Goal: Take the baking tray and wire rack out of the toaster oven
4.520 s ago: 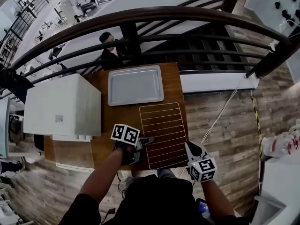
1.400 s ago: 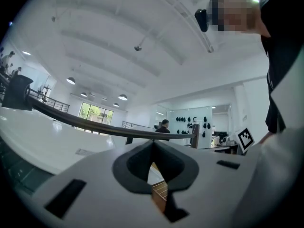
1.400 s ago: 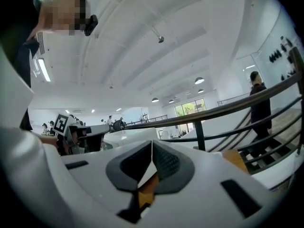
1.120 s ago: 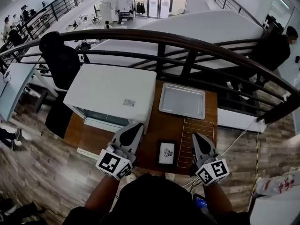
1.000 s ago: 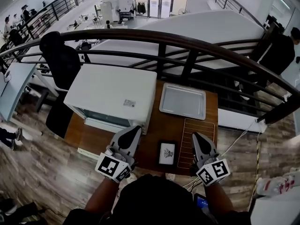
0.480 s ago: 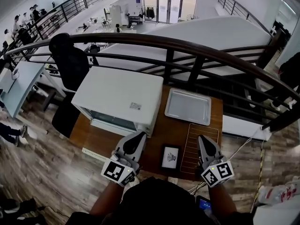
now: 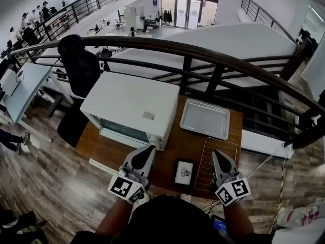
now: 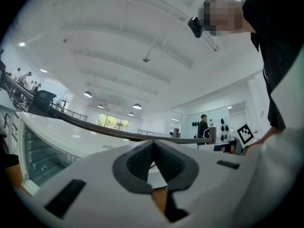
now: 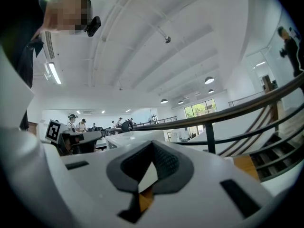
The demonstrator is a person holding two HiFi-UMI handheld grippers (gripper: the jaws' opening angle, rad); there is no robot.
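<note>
Your left gripper (image 7: 150,148) and right gripper (image 7: 217,153) hover at the near edge of a small wooden table (image 7: 172,139), each with its jaws pressed together and nothing between them, as both gripper views confirm. Both point away from you, roughly level, towards a dark curved railing (image 7: 203,50) beyond the table.

The white toaster oven (image 7: 129,103) stands on the table's left half, its glass front facing you, with the left gripper's tip just before its front right corner. The baking tray (image 7: 205,118) lies flat and empty at the far right of the table, beside the oven. The wire rack (image 7: 217,154) lies flat just in front of the tray, at the near right corner, and the right gripper hangs over its near end.

A small black framed card (image 7: 184,172) sits on the table between your two grippers. A black office chair (image 7: 81,67) stands behind the oven to the left.
</note>
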